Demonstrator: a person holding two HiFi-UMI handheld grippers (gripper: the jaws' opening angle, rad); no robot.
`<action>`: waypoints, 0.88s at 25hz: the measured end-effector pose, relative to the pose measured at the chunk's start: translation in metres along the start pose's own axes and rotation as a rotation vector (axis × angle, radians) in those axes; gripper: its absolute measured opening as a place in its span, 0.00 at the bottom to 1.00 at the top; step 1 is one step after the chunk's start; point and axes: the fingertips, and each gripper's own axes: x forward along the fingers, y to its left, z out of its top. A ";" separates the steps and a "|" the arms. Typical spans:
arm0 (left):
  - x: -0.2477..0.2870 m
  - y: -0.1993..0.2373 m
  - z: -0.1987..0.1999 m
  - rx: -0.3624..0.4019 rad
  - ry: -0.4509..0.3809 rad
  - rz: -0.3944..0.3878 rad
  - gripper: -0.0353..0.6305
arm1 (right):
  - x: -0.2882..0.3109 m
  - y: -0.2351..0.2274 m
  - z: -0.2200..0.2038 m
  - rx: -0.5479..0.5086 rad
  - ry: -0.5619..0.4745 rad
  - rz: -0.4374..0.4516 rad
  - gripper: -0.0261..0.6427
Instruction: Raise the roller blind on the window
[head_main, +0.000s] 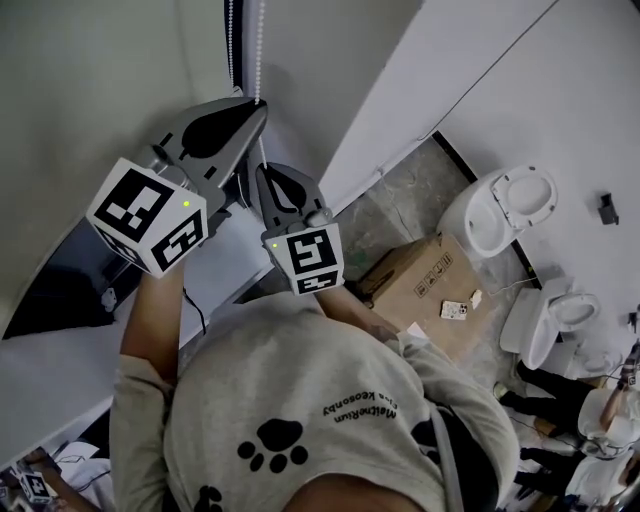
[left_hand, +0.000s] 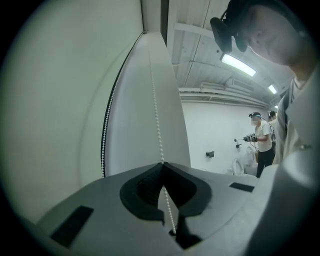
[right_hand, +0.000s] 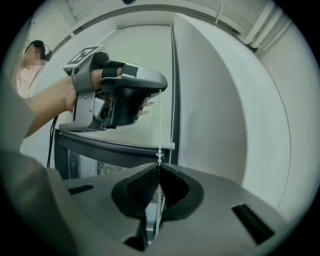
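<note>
The pale roller blind (head_main: 100, 80) covers most of the window; its bottom bar (right_hand: 115, 146) hangs above a strip of dark glass (right_hand: 85, 162). A white bead chain (head_main: 260, 40) runs down beside the blind's right edge, with a second strand (head_main: 231, 40) next to it. My left gripper (head_main: 262, 103) is the upper one, its jaws closed on the bead chain (left_hand: 156, 115) at the tips (left_hand: 161, 163). Just below it, my right gripper (head_main: 262, 172) is shut on the same chain (right_hand: 160, 125), tips meeting under a connector bead (right_hand: 160, 164). The right gripper view shows the left gripper (right_hand: 162, 87) above.
A white wall (head_main: 340, 90) stands right of the window. On the floor below lie a cardboard box (head_main: 425, 290) and two toilets (head_main: 510, 210) (head_main: 555, 315). Another person (left_hand: 260, 140) stands far off holding grippers. Ceiling lights (left_hand: 239, 65) are on.
</note>
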 end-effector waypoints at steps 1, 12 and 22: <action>-0.001 0.001 0.000 -0.001 -0.007 0.010 0.06 | 0.000 0.001 0.000 -0.015 -0.003 0.002 0.06; -0.001 -0.002 -0.027 -0.003 -0.001 0.057 0.06 | 0.005 0.003 -0.028 -0.032 0.035 0.019 0.05; -0.002 0.000 -0.095 -0.140 0.048 0.073 0.06 | 0.011 0.014 -0.095 0.031 0.189 0.063 0.05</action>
